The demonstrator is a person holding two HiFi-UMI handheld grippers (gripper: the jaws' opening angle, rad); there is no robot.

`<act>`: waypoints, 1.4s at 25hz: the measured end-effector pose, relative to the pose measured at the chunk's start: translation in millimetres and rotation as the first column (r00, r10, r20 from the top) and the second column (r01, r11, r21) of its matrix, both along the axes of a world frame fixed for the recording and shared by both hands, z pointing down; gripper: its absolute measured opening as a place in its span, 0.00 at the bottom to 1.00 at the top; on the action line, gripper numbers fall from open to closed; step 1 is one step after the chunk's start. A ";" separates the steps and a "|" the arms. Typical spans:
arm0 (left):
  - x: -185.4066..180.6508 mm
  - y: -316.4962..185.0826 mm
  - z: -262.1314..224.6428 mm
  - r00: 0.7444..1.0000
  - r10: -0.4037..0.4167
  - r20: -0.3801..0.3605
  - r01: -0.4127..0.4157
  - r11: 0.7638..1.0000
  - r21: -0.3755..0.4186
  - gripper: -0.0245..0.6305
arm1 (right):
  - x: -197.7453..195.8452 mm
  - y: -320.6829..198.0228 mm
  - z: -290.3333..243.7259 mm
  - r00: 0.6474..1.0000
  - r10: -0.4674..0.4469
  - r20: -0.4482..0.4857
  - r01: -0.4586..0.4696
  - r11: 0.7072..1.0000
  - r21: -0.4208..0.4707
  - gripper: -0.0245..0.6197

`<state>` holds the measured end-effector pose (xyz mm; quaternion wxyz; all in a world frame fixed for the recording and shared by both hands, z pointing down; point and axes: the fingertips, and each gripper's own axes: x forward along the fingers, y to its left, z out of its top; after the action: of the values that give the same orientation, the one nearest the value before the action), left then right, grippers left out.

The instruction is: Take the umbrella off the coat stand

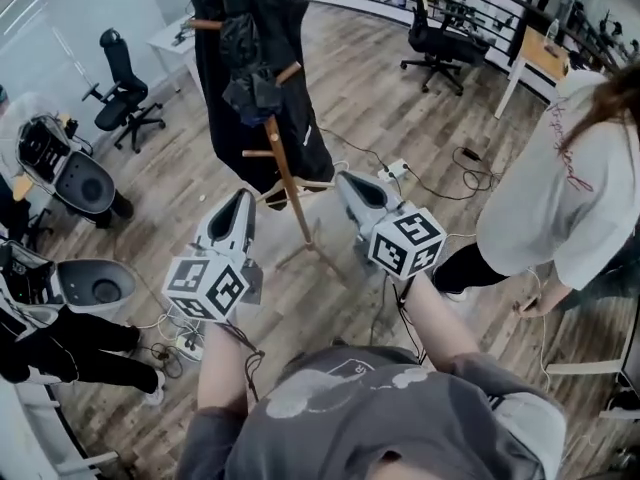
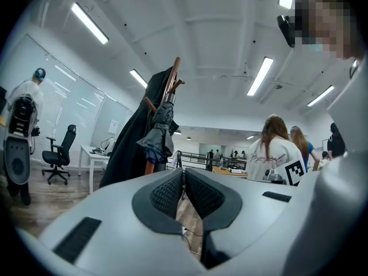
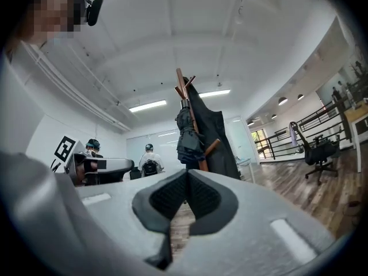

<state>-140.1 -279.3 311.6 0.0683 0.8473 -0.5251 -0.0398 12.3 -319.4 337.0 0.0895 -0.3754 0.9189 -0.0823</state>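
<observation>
A wooden coat stand [image 1: 288, 182] rises from the wood floor ahead of me. A folded dark umbrella [image 1: 245, 63] hangs near its top, beside a long black coat [image 1: 300, 88]. The left gripper view shows the umbrella [image 2: 159, 132] against the stand [image 2: 172, 79]; the right gripper view shows the same umbrella [image 3: 187, 132] and stand [image 3: 183, 85]. My left gripper [image 1: 241, 197] is shut and empty, just left of the pole and short of it. My right gripper [image 1: 347, 182] is also shut and empty, just right of the pole. Both point level toward the stand.
A person in a white shirt [image 1: 560, 188] stands close on the right. Cables and a power strip [image 1: 398, 169] lie on the floor behind the stand. Office chairs [image 1: 122, 88] and desks ring the room. Other people with gear [image 1: 60, 173] are at the left.
</observation>
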 end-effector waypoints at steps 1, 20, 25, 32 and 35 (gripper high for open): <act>3.2 -5.4 -4.5 1.000 -0.002 0.006 0.002 1.000 0.002 0.05 | 3.2 -5.3 -1.2 1.000 0.002 -0.001 -0.002 1.000 -0.005 0.04; 15.9 -85.1 -49.5 0.992 -0.065 0.109 0.055 0.994 0.100 0.46 | 35.2 -54.4 -15.0 0.998 0.069 0.014 -0.069 0.998 -0.008 0.04; 1.4 -110.0 -63.0 0.988 -0.092 0.122 0.072 0.985 0.155 0.52 | 26.4 -71.4 -24.3 0.995 0.095 0.006 -0.095 0.996 -0.003 0.04; -8.5 -148.3 -76.2 0.986 -0.082 0.146 0.055 0.982 0.179 0.55 | 12.5 -85.0 -31.0 0.990 0.142 -0.001 -0.142 0.990 0.002 0.04; -8.7 -165.0 -82.7 0.981 -0.073 0.179 0.039 0.982 0.184 0.59 | 13.0 -91.4 -34.8 0.985 0.172 -0.001 -0.172 0.985 0.003 0.04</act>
<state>-148.9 -444.3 228.9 -0.0585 0.8349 -0.5471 -0.0100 25.2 -410.7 302.2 0.0965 -0.4530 0.8833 -0.0727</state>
